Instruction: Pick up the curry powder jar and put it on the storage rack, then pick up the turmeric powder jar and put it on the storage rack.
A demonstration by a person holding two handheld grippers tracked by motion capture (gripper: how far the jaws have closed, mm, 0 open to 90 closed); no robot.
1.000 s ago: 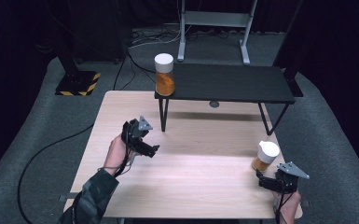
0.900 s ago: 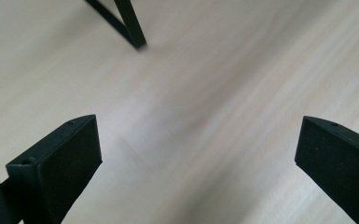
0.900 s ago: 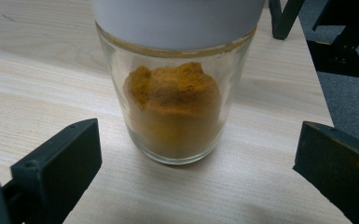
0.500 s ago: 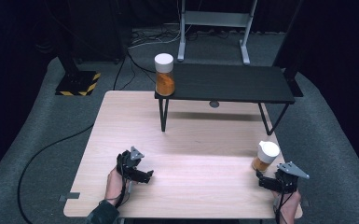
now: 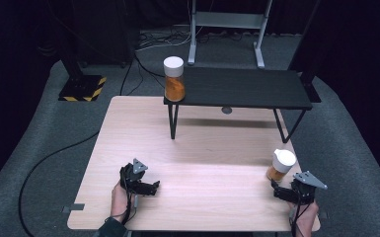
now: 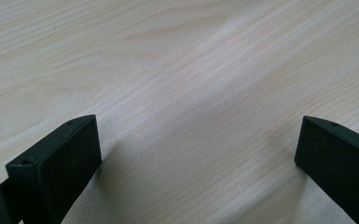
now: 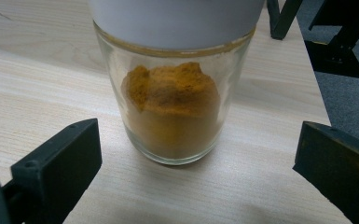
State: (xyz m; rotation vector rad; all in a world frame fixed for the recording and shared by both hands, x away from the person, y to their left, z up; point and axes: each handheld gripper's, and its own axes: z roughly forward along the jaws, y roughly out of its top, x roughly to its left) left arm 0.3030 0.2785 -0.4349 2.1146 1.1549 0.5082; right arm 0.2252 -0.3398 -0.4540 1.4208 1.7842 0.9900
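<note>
On the pale wood table (image 5: 202,163), ringed by grey carpet (image 5: 54,148), both grippers (image 5: 150,186) (image 5: 275,190) are held apart; the right faces a jar (image 5: 280,166).

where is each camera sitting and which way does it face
High view: above the person's side, looking forward and down on the wooden table; forearms enter from the bottom with the left gripper and right gripper.
Left gripper view: rides the left gripper, facing bare tabletop between its open jaws.
Right gripper view: rides the right gripper, facing the near spice jar between its open jaws.
Shared: the high and right gripper views both show that jar; a second jar stands on the black shelf.
</note>
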